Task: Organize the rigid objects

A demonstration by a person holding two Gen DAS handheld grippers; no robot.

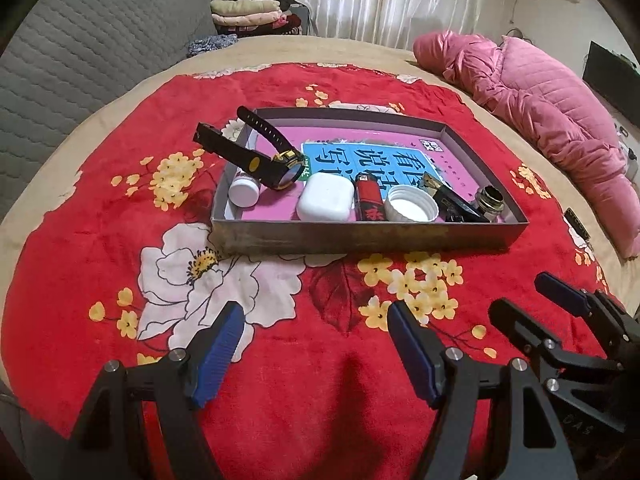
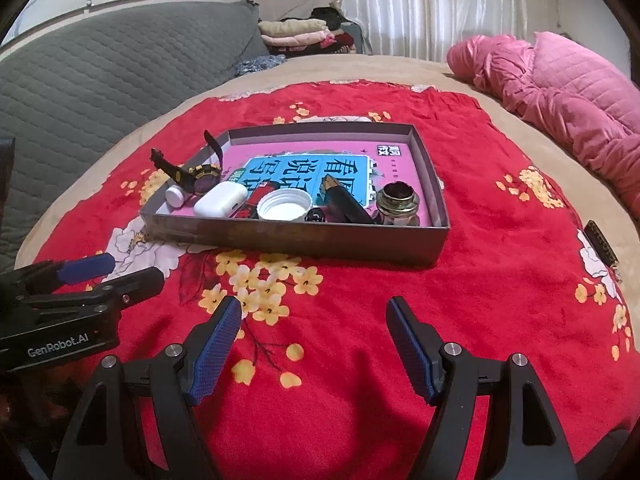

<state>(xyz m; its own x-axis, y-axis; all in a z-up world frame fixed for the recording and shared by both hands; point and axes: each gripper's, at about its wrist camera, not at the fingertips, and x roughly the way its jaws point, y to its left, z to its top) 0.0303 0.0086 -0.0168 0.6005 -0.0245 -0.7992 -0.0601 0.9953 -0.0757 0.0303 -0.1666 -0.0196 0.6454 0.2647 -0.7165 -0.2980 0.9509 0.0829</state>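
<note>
A shallow grey box (image 1: 360, 234) (image 2: 296, 242) sits on the red floral blanket with a pink and blue book lining its floor. Along its near wall lie a black and yellow watch (image 1: 280, 168) (image 2: 200, 176), draped over the left wall, a small white bottle (image 1: 244, 192), a white earbud case (image 1: 326, 198), a red lighter (image 1: 368, 198), a white cap (image 1: 412, 204), a black oblong item (image 1: 452, 200) and a brass-necked glass jar (image 1: 490, 202) (image 2: 398, 204). My left gripper (image 1: 316, 316) (image 2: 136, 267) and right gripper (image 2: 314, 308) (image 1: 516, 294) hover side by side short of the box, both open and empty.
A pink quilted jacket (image 1: 540, 96) lies at the far right of the bed. A small dark flat object (image 2: 602, 242) rests on the blanket's right edge. A grey quilted headboard (image 2: 100, 80) and folded clothes (image 2: 296, 32) are behind.
</note>
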